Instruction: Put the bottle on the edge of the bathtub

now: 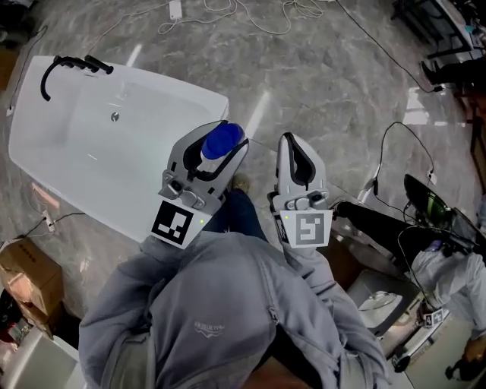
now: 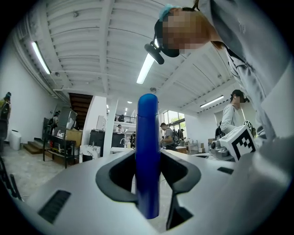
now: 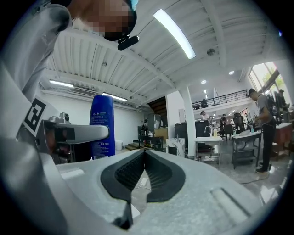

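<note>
A blue bottle (image 1: 222, 141) stands between the jaws of my left gripper (image 1: 209, 152), which is shut on it and points upward. In the left gripper view the bottle (image 2: 148, 156) rises straight up from between the grey pads toward the ceiling. My right gripper (image 1: 296, 152) is held beside it, a little to the right, shut with nothing in it; its black pads meet at the tips (image 3: 145, 153). The right gripper view shows the bottle (image 3: 102, 128) at the left. The white bathtub (image 1: 190, 87) lies on the floor ahead and to the left, with a black faucet (image 1: 68, 68) at its far end.
A cardboard box (image 1: 26, 273) sits at the lower left beside the tub. Cables (image 1: 250, 15) and a power strip (image 1: 175, 9) lie on the marble floor beyond. Dark equipment (image 1: 425, 205) with wires stands at the right. Other people stand in the room's background.
</note>
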A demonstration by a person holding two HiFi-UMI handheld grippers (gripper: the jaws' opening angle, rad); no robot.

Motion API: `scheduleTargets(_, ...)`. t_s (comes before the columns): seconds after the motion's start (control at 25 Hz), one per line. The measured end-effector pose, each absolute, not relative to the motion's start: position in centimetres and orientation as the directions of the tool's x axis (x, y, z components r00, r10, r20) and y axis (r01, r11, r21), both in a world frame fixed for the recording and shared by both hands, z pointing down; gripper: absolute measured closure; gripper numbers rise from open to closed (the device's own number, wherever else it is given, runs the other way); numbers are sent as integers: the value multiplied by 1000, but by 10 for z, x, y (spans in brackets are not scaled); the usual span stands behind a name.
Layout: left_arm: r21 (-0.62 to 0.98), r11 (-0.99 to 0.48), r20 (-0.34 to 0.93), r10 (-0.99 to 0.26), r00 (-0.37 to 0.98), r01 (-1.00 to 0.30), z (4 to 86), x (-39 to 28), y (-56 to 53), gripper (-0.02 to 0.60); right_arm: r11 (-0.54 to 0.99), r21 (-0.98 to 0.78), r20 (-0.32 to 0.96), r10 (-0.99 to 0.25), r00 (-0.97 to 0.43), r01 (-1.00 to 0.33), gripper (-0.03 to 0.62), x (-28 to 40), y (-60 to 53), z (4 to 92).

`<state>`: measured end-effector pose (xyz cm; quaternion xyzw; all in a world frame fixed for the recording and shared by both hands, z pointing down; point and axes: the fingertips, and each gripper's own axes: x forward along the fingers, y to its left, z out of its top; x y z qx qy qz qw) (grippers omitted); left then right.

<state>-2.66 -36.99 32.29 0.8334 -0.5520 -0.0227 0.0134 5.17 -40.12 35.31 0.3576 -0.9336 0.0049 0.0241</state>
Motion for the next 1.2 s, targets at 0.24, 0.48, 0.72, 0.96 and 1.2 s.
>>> scheduleTargets(0.24,51,-349,1,-937,350,-936,356,-62,-383,425,785,-2,66,-618,-784,-619,591,12,-414,380)
scheduleTargets(0.48,38,-334,-6,-943,334,-942,385,-88,-404,425,815,0,72,-578,-813,-579,591,-17,-430,411)
scheduleTargets(0.72,1,-322,-20,-947,322,-947,411,-97,-411,425,836,-8,50,-548,-835,-549,591,-28,-428,441)
scheduleTargets(0.96,19,-300,-17,-954,299,-954,450,-118,-420,425,848,-6,58,-528,-847,-529,591,-47,-436,478)
scheduleTargets(1.2,25,-301,-11,-954,300,-953,488,-126,-429,425,848,1,72,-528,-846,-529,591,-54,-447,516)
